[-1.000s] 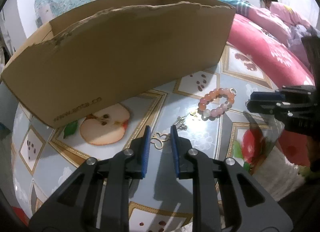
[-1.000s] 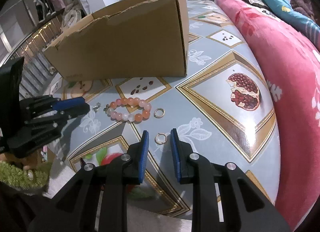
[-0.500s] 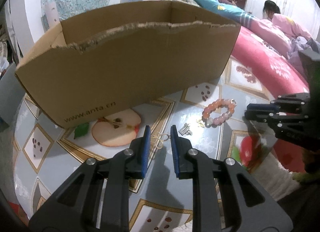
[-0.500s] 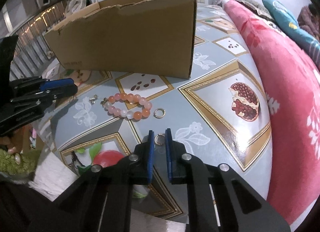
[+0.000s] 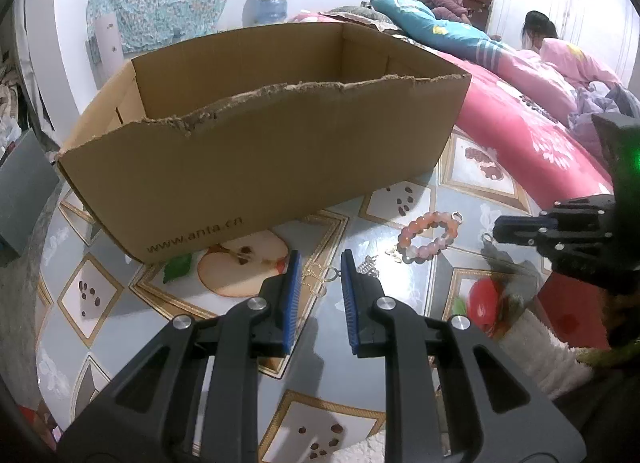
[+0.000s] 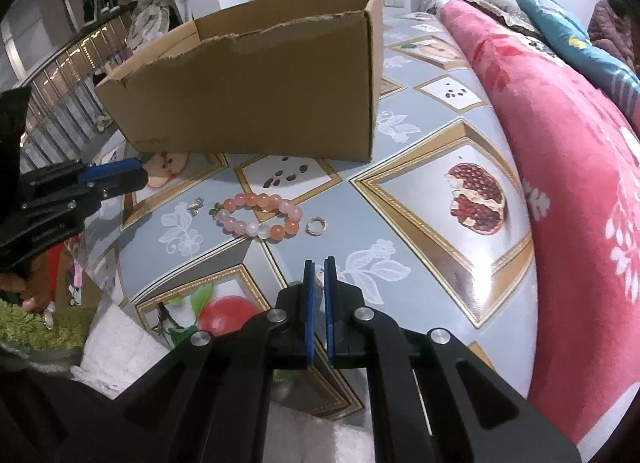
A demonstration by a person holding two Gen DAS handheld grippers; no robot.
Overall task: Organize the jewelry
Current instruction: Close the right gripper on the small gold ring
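Observation:
A pink and orange bead bracelet (image 5: 429,236) lies on the fruit-print tablecloth; it also shows in the right wrist view (image 6: 260,215). My left gripper (image 5: 319,268) is open, with a thin gold chain with a ring (image 5: 320,276) lying on the cloth between its fingertips. My right gripper (image 6: 319,267) is shut on a small gold ring (image 6: 319,278), just above the cloth. A second gold ring (image 6: 316,225) lies beside the bracelet. A small silver charm (image 6: 195,205) lies left of the bracelet.
A large open cardboard box (image 5: 256,151) stands behind the jewelry; it also shows in the right wrist view (image 6: 256,91). A pink quilt (image 6: 560,167) borders the table on the right. The table edge (image 6: 120,295) drops off near my grippers.
My right gripper has closed on the small gold ring. My left gripper has risen and pulled back, so the box interior now shows; the gold chain stays between its open fingers.

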